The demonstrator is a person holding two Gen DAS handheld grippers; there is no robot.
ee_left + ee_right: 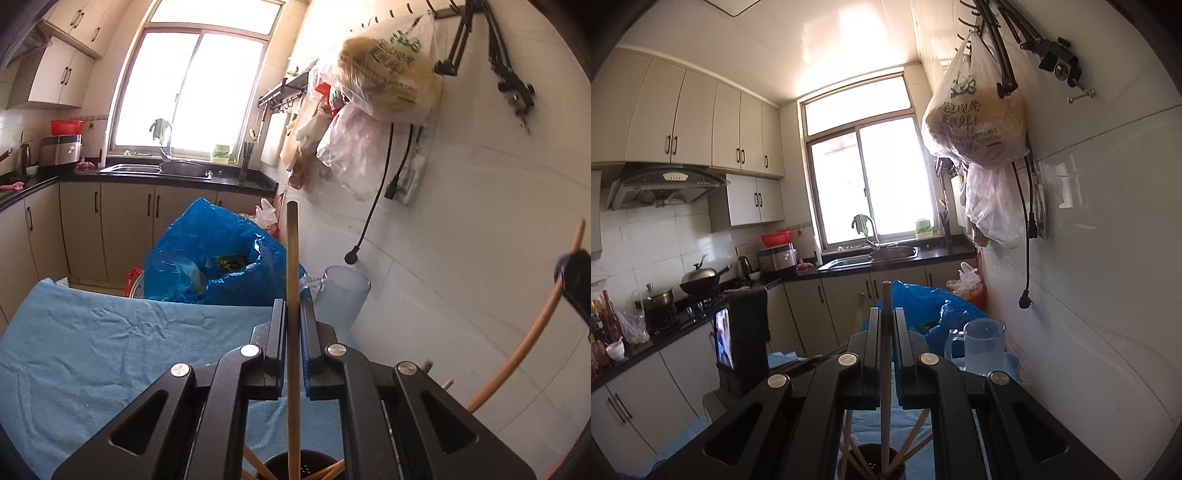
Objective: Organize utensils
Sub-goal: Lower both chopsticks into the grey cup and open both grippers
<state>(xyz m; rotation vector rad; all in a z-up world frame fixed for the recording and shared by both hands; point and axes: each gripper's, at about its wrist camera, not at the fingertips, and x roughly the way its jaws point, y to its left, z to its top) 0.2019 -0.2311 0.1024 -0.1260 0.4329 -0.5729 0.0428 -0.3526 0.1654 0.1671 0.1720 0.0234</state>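
My left gripper (pixel 293 306) is shut on a wooden chopstick (pixel 292 258) that stands upright, its lower end in a black holder (pixel 291 465) below the jaws. Several other chopsticks lean in that holder. My right gripper (pixel 885 314) is shut on another upright wooden chopstick (pixel 885 295), its lower end in the black perforated holder (pixel 871 461), where several more chopsticks lean. At the right edge of the left wrist view the other gripper (pixel 576 284) shows with a chopstick (pixel 528 332).
A blue towel (pixel 110 343) covers the table. A frosted plastic jug (pixel 982 343) stands by the white tiled wall. A blue plastic bag (pixel 210 258) sits behind the table. Plastic bags (pixel 979 122) hang on the wall. A phone (pixel 724 343) stands at left.
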